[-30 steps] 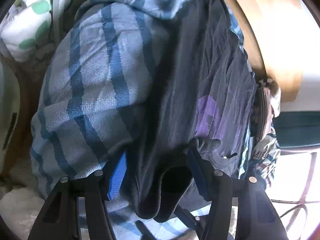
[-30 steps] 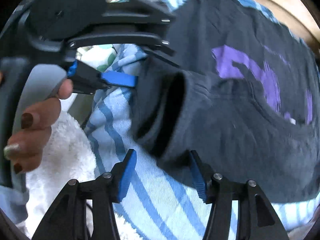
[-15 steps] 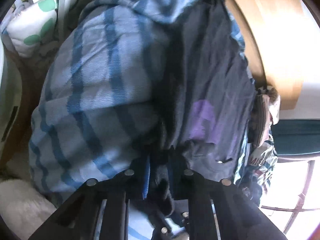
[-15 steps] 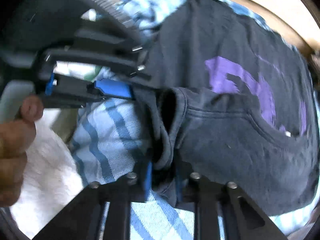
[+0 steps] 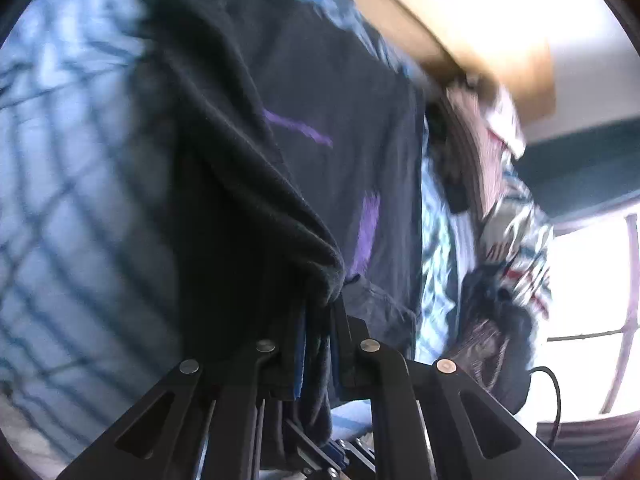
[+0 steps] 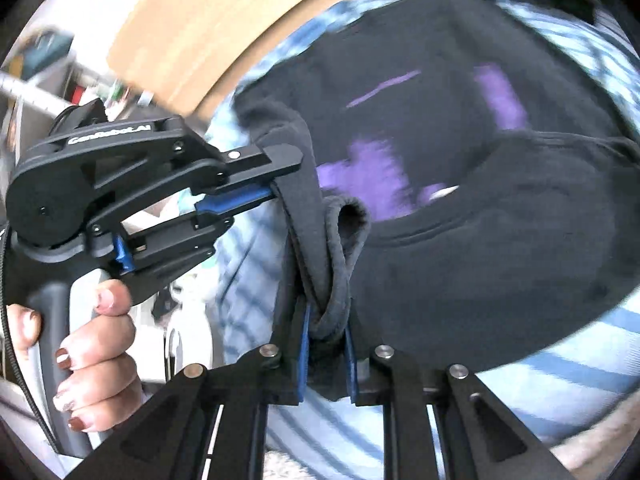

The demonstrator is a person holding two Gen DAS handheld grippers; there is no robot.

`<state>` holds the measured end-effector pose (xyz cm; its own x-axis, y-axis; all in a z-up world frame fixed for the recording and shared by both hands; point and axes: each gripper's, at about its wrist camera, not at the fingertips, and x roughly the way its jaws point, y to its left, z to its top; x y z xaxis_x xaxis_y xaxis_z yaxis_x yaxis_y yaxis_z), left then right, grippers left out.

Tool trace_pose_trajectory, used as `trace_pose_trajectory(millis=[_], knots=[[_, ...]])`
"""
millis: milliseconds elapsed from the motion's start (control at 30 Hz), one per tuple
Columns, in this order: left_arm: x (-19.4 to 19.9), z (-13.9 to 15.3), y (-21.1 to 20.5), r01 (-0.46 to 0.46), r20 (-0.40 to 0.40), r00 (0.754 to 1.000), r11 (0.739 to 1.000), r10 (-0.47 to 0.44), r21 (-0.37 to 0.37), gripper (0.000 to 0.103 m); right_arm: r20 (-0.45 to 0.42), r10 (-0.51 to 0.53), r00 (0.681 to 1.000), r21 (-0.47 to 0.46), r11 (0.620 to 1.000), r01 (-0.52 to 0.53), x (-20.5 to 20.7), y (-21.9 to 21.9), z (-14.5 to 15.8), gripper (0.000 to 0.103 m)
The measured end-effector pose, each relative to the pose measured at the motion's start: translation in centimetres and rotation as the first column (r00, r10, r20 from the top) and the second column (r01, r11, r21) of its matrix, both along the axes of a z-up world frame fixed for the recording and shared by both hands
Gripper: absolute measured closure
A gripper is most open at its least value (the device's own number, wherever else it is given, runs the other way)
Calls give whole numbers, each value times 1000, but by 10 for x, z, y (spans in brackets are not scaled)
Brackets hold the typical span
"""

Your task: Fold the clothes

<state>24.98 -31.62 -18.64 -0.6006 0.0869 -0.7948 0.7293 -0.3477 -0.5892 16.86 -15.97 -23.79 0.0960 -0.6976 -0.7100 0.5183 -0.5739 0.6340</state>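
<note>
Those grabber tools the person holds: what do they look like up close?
Each gripper is matte black, with angular linked arms, silver rivets and blue finger pads. The left gripper has white lettering on its rounded body, a grey handle, a blue trigger and a black cable. The hand wears dark red nail polish.

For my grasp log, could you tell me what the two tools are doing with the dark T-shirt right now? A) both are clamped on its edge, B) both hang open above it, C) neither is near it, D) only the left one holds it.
A: the right tool pinches a bunched fold of the dark T-shirt, and the left tool grips its edge close by.
</note>
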Motion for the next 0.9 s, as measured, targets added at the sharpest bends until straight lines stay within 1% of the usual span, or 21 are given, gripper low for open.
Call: trace_pose_trajectory(millis=[33,67,167,233,333,400,533,567,600,633,667,700,733,767,800,867,900], knots=[[-18,-10,3,21,30,999,1000,-21,7,93,14,-27,1000,2,1000,27,-15,2,-3,87],[-24,-19,5,30,49,998,999,-31,20,93,37,-52,998,9,999,52,-26,10,-11,87],[-44,-47,4,25,103,994,997,-33,70,93,107,-102,989,45,994,97,-52,27,-40,87],[-48,-62,3,10,137,990,996,-22,92,93,138,-114,984,58,993,107,-61,30,-55,87],[-48,-73,6,13,153,988,996,-27,90,93,163,-116,980,74,992,105,-67,32,-71,87],[-47,-74,6,13,153,988,996,-26,85,93,158,-111,981,82,992,99,-68,30,-76,87],[-40,-75,2,-1,145,989,995,-13,98,93,157,-117,981,87,991,104,-69,20,-84,87],[-37,-72,1,-2,133,991,994,-13,110,91,159,-119,980,89,990,106,-69,13,-82,87],[-33,-67,2,-4,111,994,992,-10,125,87,158,-120,980,92,990,106,-67,10,-79,88],[-33,-65,4,-8,85,996,991,-3,133,70,156,-121,980,97,990,107,-68,8,-79,88],[-24,-56,6,-19,27,1000,990,15,137,51,148,-120,982,104,989,105,-68,6,-77,88],[-15,-47,8,-28,-19,999,991,30,130,44,141,-120,983,111,988,105,-67,4,-75,87],[-5,-36,10,-38,-58,997,993,45,109,40,136,-122,983,117,987,106,-66,5,-73,85],[9,-23,11,-52,-94,994,996,59,75,40,136,-126,983,121,987,110,-65,7,-71,81],[21,-14,13,-64,-110,992,997,69,46,40,136,-130,982,126,986,113,-64,10,-69,77],[48,-1,14,-106,-87,991,994,104,-13,40,133,-152,979,136,982,134,-62,16,-61,64],[58,1,16,-113,-66,992,993,111,-27,40,123,-167,978,144,978,148,-61,19,-57,61]])
